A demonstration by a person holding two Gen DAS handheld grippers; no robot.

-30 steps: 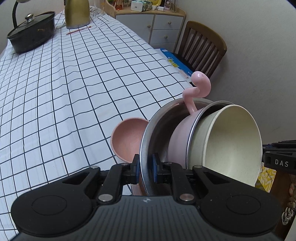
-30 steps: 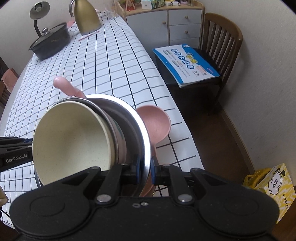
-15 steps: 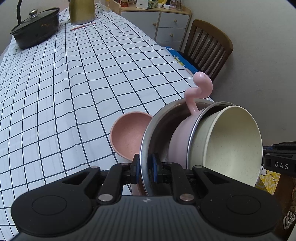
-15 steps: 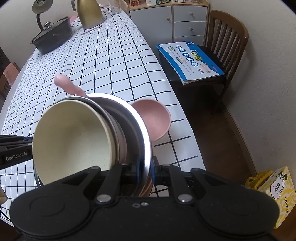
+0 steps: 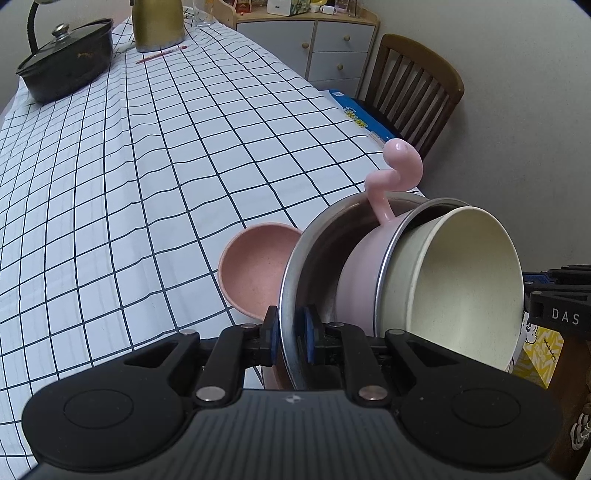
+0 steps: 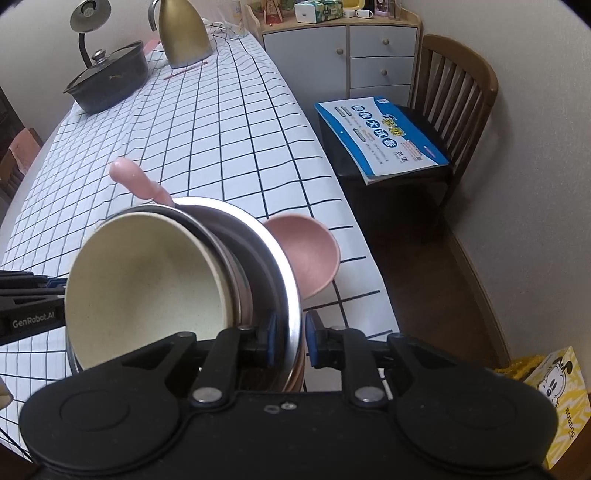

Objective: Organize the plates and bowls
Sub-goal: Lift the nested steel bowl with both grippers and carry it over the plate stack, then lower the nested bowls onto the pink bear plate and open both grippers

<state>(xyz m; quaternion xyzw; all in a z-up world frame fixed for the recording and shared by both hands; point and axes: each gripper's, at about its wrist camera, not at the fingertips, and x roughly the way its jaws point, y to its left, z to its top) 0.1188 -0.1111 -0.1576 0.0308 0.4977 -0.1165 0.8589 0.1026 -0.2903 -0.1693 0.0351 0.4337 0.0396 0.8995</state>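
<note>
A tilted nest of bowls hangs at the table's near corner: a steel bowl (image 5: 314, 240) (image 6: 275, 243) outermost, a pale pink bowl (image 5: 360, 277) with a curled handle (image 5: 400, 166) (image 6: 136, 181) inside it, and a cream bowl (image 5: 461, 288) (image 6: 147, 288) innermost. My left gripper (image 5: 291, 332) is shut on the steel rim. My right gripper (image 6: 291, 336) straddles the opposite rim with its jaws opening; its right pad (image 6: 312, 332) stands off the metal. A speckled pink bowl (image 5: 255, 269) (image 6: 310, 251) rests on the checked cloth behind the steel bowl.
A black lidded pot (image 5: 66, 62) and a gold kettle (image 5: 157, 22) stand at the table's far end. A wooden chair (image 6: 458, 85) holding a blue booklet (image 6: 380, 136) stands right of the table edge, with drawers (image 6: 343, 55) behind and a yellow bag (image 6: 554, 398) on the floor.
The right gripper's jaws, earlier clamped on the steel rim, have parted, leaving a gap at the right pad. The left grip and the bowls have hardly moved.
</note>
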